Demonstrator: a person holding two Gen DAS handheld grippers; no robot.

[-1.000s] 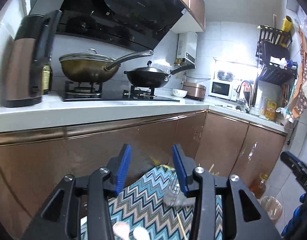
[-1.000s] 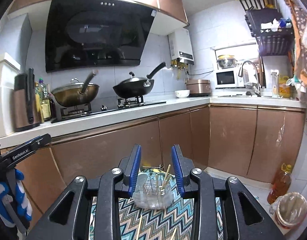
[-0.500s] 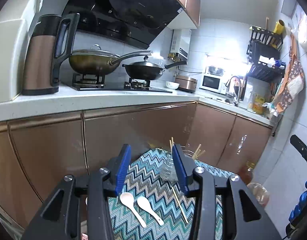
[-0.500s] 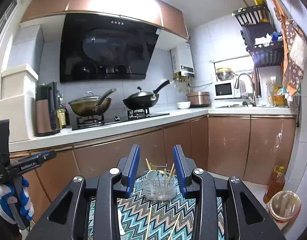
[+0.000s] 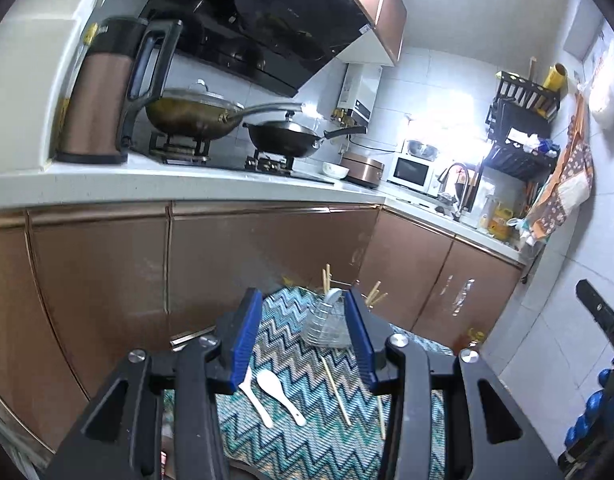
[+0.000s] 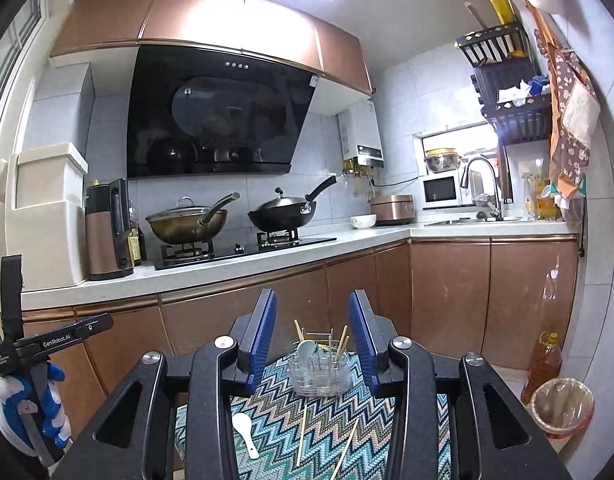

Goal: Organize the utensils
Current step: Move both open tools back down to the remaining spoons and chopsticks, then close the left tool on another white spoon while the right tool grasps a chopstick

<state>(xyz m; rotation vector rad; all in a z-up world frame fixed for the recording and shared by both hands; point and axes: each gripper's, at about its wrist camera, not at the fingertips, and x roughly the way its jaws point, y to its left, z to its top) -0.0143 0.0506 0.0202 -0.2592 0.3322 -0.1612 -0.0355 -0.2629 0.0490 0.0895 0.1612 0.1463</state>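
Chopsticks (image 6: 301,432) lie loose on zigzag cloth (image 6: 403,436), holder (image 6: 319,372) near its far edge.

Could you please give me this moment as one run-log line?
left gripper: jaws open, empty | right gripper: jaws opening, empty | clear utensil holder: one spoon, chopsticks | zigzag mat: two white spoons, loose chopsticks

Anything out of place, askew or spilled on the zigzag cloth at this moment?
Yes: utensils lie loose on the zigzag cloth rather than in the clear holder. Two white spoons lie side by side, and two chopsticks lie apart at different angles. One spoon and several chopsticks already stand in the holder. Nothing looks spilled or broken.
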